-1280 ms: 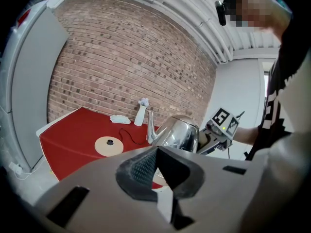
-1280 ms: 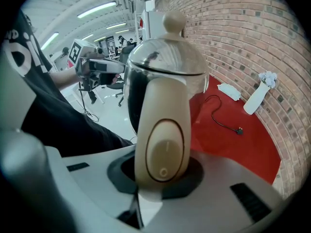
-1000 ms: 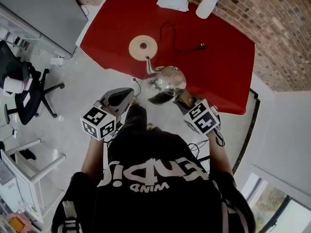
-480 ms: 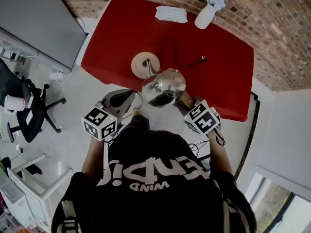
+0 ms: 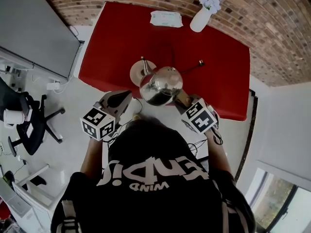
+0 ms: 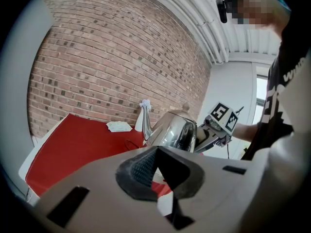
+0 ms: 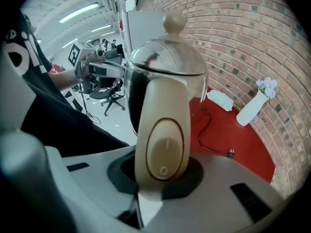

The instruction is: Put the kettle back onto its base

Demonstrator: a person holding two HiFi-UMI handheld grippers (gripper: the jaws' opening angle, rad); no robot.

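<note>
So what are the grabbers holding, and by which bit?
The right gripper holds the kettle by its cream handle. The left gripper is shut and empty.

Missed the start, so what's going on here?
A person holds a gripper in each hand. The right gripper is clamped on the cream handle of the shiny steel kettle, holding it in the air beside the round cream base on the red table, not yet seated. The left gripper is shut and empty.

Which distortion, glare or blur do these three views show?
Head view: fisheye curves the brick wall; the shiny kettle mirrors the room. Left gripper view: dark corners, mosaic patch top right. Right gripper view: the kettle's handle looms large, slightly soft.
</note>
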